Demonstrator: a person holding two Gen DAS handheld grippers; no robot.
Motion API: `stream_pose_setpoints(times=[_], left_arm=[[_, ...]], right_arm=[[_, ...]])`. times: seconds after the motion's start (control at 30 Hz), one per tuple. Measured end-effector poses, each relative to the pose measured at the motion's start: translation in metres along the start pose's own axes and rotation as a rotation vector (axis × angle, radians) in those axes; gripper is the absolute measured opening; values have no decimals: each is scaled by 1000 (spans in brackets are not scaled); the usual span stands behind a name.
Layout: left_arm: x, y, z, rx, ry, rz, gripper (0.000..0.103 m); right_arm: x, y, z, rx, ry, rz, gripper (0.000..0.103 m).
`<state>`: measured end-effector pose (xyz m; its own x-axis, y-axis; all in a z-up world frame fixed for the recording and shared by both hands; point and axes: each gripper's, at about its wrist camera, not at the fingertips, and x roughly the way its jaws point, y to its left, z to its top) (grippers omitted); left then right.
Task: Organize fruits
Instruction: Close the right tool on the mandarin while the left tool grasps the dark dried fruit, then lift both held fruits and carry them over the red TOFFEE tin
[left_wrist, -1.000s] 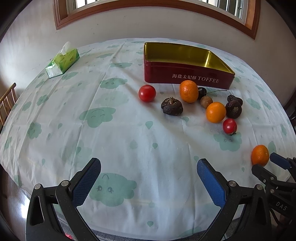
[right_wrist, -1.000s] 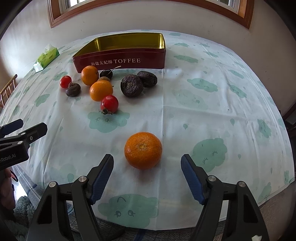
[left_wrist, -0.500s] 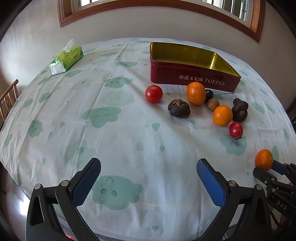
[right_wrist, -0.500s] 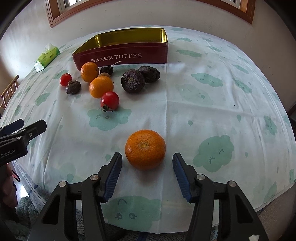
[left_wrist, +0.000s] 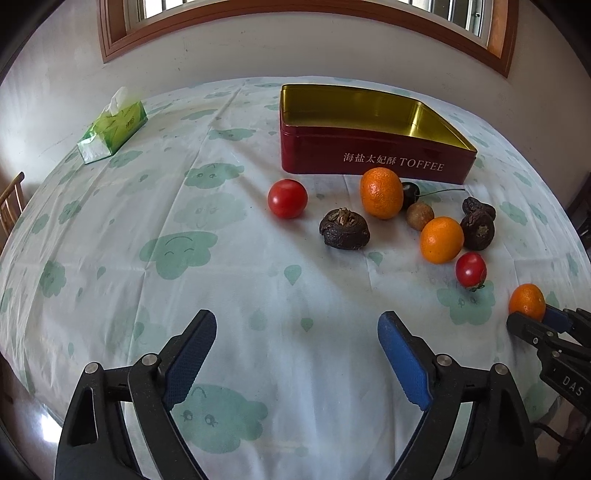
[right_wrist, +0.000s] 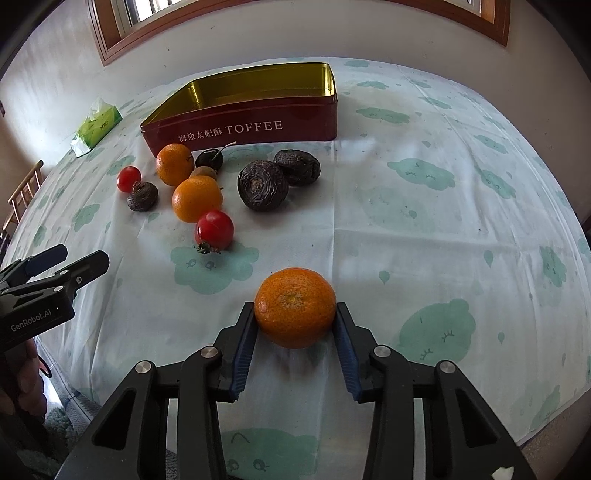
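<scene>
Your left gripper (left_wrist: 297, 354) hangs wide and empty, its jaws just narrowing, fruit well ahead. Your right gripper (right_wrist: 295, 334) has just closed onto the mandarin (right_wrist: 294, 307), pads seemingly touching. Next, lift it toward the toffee tin (right_wrist: 258, 125) far ahead-left.

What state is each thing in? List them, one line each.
toffee tin: lid off, empty.
nearest orange: on the tablecloth, clamped between the right gripper's pads.
right gripper: jaws just closed onto that orange.
left gripper: open, nothing between its jaws, which have just narrowed a little.
other fruits: loose on the tablecloth in front of the tin.
tissue pack: opened, a tissue sticking out.
</scene>
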<state>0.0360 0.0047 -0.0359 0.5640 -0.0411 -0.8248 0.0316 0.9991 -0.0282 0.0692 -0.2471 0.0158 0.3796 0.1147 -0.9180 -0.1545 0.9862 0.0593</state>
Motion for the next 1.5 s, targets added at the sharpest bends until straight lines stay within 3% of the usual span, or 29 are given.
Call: stream_pose_setpoints(times=[0.37,0.63,0.87,0.97,1.5], left_arm=[[28,-13,33,16,4,-32,71],[44,-21,53,19,3,-30,67],[52,-23,57,21,13,-19,50],[51,-23,56,27,8,-27,37],[41,-24,49,20,9,-44,36]], right_arm=[[17,-9,28,-9,-19,-9,38],[24,-12,36,-12,-21,-10,38],[25,-11,37,-16,-24,-16,39],[25,-11,37,-18,-24,-17,39],[25,-10,37,-24,-24,-22,39]])
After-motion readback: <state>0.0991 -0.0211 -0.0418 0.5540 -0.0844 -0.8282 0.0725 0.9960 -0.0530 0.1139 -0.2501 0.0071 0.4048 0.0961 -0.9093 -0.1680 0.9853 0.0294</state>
